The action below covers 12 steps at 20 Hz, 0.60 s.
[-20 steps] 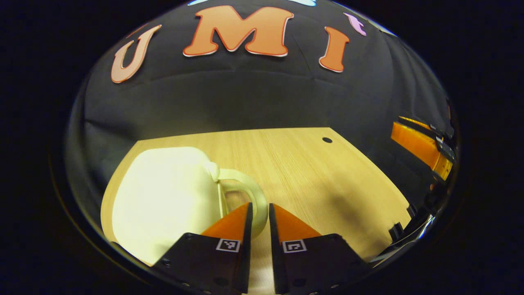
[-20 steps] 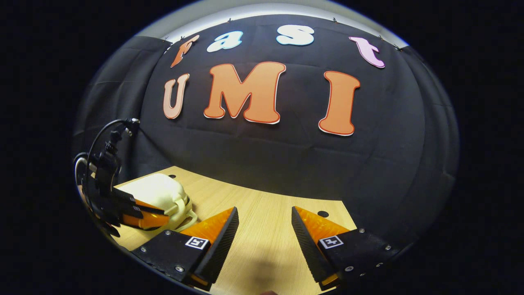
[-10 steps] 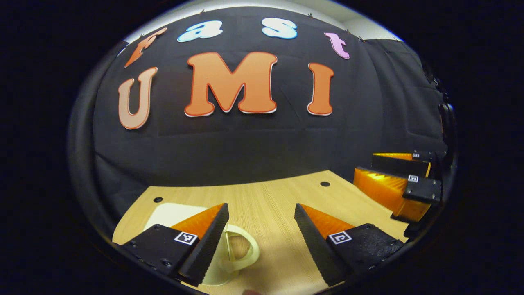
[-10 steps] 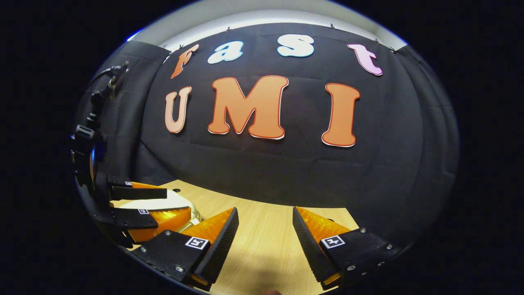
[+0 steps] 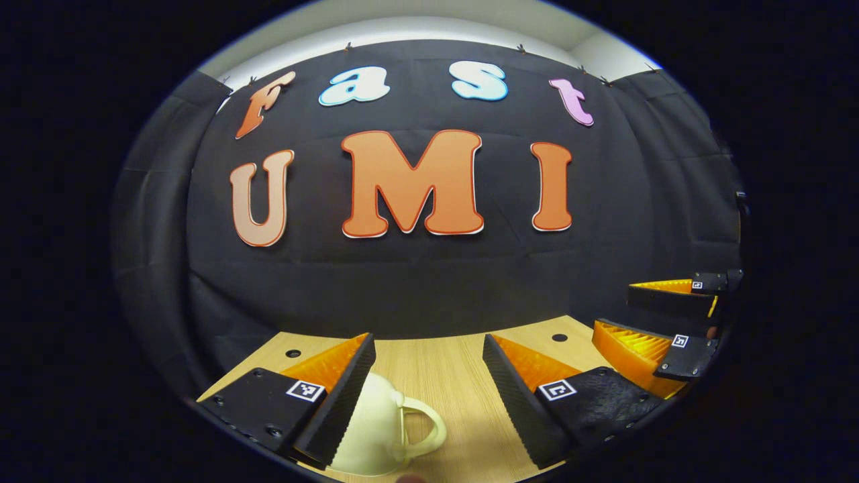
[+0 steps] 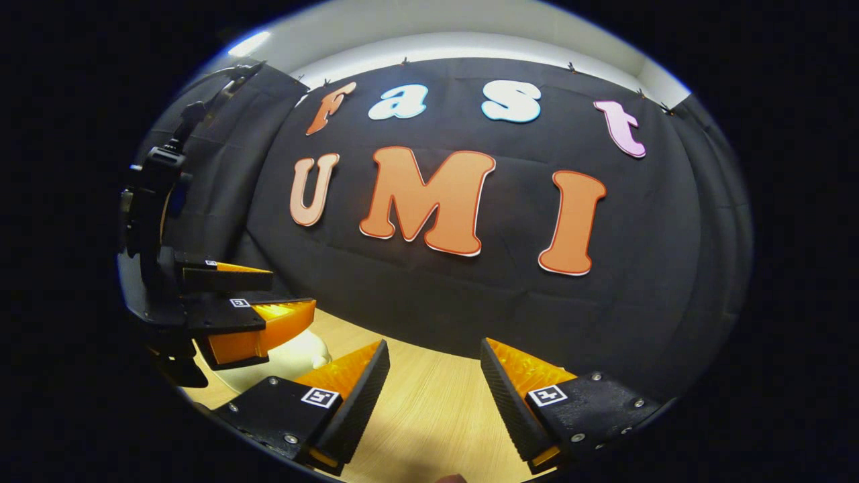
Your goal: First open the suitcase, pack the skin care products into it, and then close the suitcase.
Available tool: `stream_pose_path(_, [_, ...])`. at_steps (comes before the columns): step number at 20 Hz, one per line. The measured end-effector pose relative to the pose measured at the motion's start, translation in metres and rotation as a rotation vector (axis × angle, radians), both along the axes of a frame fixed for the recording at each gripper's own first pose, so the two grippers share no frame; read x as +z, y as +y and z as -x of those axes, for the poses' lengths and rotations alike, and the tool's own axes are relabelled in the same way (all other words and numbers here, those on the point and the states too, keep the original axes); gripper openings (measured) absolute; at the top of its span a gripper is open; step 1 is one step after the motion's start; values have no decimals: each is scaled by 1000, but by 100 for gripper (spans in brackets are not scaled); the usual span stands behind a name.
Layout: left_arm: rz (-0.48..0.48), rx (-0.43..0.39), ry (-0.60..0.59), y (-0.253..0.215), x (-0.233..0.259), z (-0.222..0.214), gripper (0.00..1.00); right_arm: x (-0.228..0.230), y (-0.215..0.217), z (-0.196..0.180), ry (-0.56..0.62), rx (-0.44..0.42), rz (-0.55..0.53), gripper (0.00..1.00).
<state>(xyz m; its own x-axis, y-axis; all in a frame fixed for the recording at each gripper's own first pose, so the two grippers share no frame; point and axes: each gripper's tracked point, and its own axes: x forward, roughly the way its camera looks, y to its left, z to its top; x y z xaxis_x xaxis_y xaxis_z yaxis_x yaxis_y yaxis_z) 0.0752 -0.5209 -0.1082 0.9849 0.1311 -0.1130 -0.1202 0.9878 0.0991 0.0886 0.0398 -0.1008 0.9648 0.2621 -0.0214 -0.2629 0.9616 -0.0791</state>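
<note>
A cream suitcase (image 5: 372, 429) lies shut on the wooden table (image 5: 449, 379), its loop handle (image 5: 429, 429) pointing right. My left gripper (image 5: 426, 342) hangs open above it, with the case under its left finger (image 5: 335, 392) and nothing held between the fingers. The right gripper (image 5: 614, 306) shows at the right edge, open as well. In the right gripper view, my right gripper (image 6: 434, 343) stands open over bare table (image 6: 429, 409). There the left gripper (image 6: 293, 288) hovers open just above the suitcase (image 6: 298, 352) at the left.
The table has small round holes (image 5: 559, 337) near its back edge, where the black cloth wall (image 5: 416, 288) rises. Bare wood stretches between the two grippers.
My left gripper has opened from nearly shut beside the suitcase handle, then lifted and tilted up away from the case. The right gripper has risen slightly and stayed open.
</note>
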Motion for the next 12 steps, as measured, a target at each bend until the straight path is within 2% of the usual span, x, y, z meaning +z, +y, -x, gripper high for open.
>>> stream_pose_path(6, [-33,83,-26,0,7,14,99,1,0,2,-7,41,2,90])
stream_pose_path(9, [-49,65,-42,2,15,25,99,5,2,4,-14,22,43,90])
stream_pose_path(12, [-17,9,-43,7,14,24,100,18,9,7,-48,-19,37,92])
